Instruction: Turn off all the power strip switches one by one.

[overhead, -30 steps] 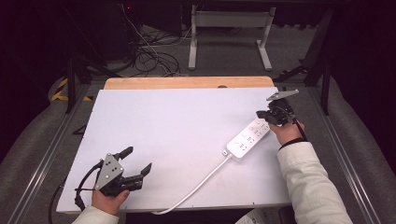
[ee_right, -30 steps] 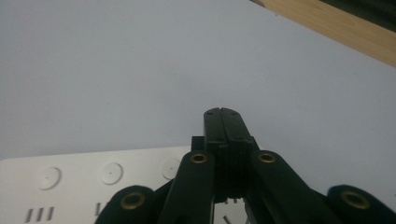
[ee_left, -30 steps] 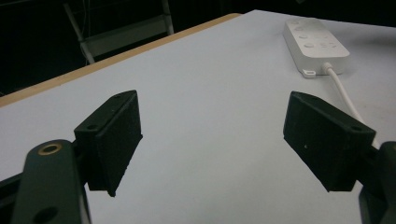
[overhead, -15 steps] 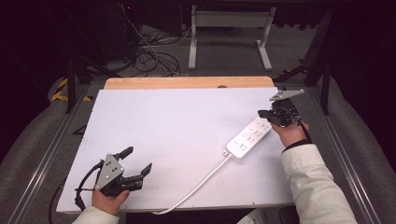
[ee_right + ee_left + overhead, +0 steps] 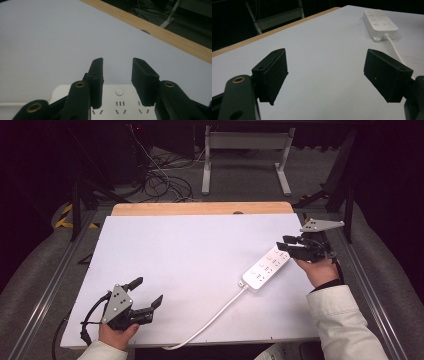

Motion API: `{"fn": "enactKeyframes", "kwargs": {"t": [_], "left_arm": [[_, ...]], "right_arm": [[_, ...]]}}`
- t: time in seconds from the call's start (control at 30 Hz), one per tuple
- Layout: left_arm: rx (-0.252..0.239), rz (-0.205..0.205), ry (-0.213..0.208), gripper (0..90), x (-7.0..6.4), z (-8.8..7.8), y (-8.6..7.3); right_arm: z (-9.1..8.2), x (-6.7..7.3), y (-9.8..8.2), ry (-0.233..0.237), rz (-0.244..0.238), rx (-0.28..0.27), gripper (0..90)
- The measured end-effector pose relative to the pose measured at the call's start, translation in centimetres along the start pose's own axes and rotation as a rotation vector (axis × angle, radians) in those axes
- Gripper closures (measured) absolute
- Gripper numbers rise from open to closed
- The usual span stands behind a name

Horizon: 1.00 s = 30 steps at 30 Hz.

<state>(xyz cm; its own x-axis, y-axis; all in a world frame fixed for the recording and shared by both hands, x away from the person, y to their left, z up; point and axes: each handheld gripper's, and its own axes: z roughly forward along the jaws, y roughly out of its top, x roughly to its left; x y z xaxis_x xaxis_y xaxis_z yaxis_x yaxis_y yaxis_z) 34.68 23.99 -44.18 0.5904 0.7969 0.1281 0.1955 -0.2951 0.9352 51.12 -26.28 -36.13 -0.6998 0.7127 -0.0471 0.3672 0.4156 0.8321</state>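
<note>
The right gripper [image 5: 286, 248] hovers near the right edge of the table [image 5: 190, 255], held in the person's right hand [image 5: 320, 270], its grey three-cornered plate on top and its black jaws pointing leftward across the surface. The jaws have just been opening and now stand a narrow way apart with nothing between them; in the right gripper view [image 5: 117, 75] the white table shows through the gap and the pads press on nothing.

Just below and ahead of those jaws lies the power strip [image 5: 265, 268]. It is a long white block with rounded corners, lying flat on the table at a slant, its far end under the right gripper and its near end towards the middle of the table. Its top carries rows of small dark socket slots, and in the right gripper view a round white button [image 5: 119, 92] sits between the two jaws' bases. From its near end a white cable [image 5: 210, 322] runs down across the table to the front edge.

The right gripper's tips hang over the far end of the strip; whether they touch it cannot be told.

The left gripper [image 5: 149, 292] rests low at the near left corner of the table, in the left hand [image 5: 116, 335], well apart from the strip. Its jaws stand wide and empty; in the left gripper view [image 5: 325, 72] bare table lies between them, with the power strip [image 5: 380, 23] far off at the upper right.
</note>
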Motion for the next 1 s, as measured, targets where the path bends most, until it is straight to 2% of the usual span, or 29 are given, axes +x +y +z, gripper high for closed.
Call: {"fn": "enactKeyframes", "kwargs": {"t": [0.27,0.5,0.7,1.0], "left_arm": [[0.000,-0.006,0.002,19.9,0.1,0.0,0.0],[0.000,-0.007,0.002,19.8,0.0,-0.1,0.0],[0.000,-0.012,-0.001,19.8,0.0,-0.1,0.0],[0.000,-0.007,0.000,19.8,0.1,-0.2,0.0]], "right_arm": [[-2.0,1.9,-1.2,0.072,0.004,-0.089,37.8],[-2.8,3.5,-3.3,0.130,-0.010,-0.143,30.4],[-2.4,4.7,-5.4,0.162,-0.023,-0.182,22.1],[-0.7,6.1,-8.9,0.235,-0.003,-0.191,12.0]]}}
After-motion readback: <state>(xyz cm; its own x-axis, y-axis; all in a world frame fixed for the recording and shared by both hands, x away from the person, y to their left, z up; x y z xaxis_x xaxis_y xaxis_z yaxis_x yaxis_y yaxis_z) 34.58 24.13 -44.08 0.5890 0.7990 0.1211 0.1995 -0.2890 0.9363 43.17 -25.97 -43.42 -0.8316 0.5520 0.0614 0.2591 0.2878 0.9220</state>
